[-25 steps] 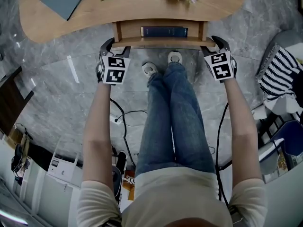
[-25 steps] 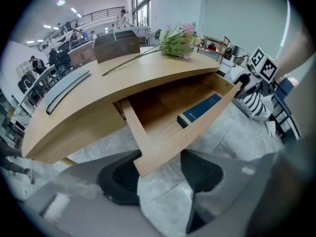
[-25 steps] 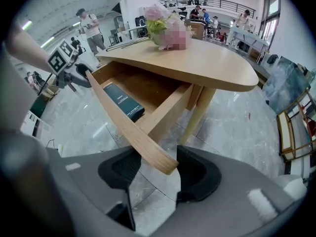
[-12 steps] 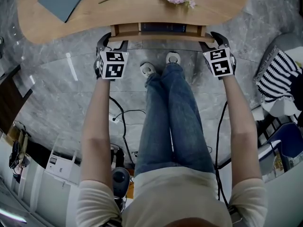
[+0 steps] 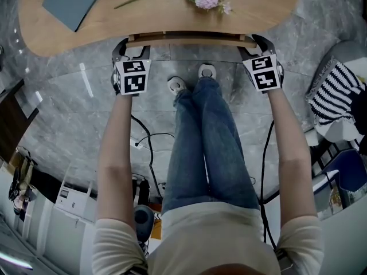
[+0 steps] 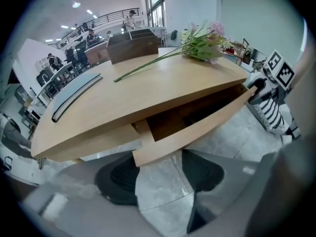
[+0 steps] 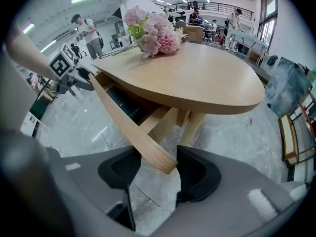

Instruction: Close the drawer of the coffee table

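Left hand-held gripper [image 6: 160,176], jaws just opening wider, straddles the drawer [image 6: 197,127] corner

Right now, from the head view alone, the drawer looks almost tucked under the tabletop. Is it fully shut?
Observer: Not yet. In the left gripper view the drawer front stands off the tabletop at an angle, with a dark gap open behind it.
Operator: Is my right gripper clamped on that front?
Observer: No. In the right gripper view the right gripper has its jaws apart. The end of the front sits between the pads and is not pinched.
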`<move>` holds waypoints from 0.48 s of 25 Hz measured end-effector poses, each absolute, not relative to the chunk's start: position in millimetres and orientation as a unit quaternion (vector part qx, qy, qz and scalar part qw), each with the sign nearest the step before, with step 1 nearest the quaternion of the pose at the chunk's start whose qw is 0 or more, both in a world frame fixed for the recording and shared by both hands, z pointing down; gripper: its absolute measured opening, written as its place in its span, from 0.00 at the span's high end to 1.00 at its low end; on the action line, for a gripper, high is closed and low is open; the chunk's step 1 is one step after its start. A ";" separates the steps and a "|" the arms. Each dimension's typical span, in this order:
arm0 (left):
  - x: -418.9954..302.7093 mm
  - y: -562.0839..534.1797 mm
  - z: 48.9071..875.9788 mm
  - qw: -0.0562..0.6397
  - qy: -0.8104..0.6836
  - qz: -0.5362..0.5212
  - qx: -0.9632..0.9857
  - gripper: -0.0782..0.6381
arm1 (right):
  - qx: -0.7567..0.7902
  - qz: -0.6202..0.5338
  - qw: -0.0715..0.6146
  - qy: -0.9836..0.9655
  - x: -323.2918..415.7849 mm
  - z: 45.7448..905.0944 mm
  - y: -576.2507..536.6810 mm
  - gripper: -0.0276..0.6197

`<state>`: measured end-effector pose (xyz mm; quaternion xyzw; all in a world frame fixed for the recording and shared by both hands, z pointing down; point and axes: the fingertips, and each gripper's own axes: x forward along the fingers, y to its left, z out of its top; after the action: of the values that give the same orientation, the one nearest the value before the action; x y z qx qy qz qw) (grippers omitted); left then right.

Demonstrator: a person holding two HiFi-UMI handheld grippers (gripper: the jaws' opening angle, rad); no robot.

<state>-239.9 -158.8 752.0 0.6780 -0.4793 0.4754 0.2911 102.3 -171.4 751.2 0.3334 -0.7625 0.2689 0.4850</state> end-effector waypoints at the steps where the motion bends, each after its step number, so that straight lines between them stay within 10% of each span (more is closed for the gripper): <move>1: -240.0 -161.0 751.3 0.293 -0.485 0.471 0.677 0.52 | 0.335 0.268 0.483 -0.763 102.6 750.8 -173.6 0.61; 12: -243.8 -193.0 746.8 0.331 -0.546 0.428 0.639 0.53 | 0.338 0.263 0.470 -0.772 100.4 749.1 -207.7 0.61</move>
<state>-243.8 -193.0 746.8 0.6392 -0.5464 0.4280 0.3311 100.4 -207.7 749.1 0.3376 -0.7719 0.2633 0.4699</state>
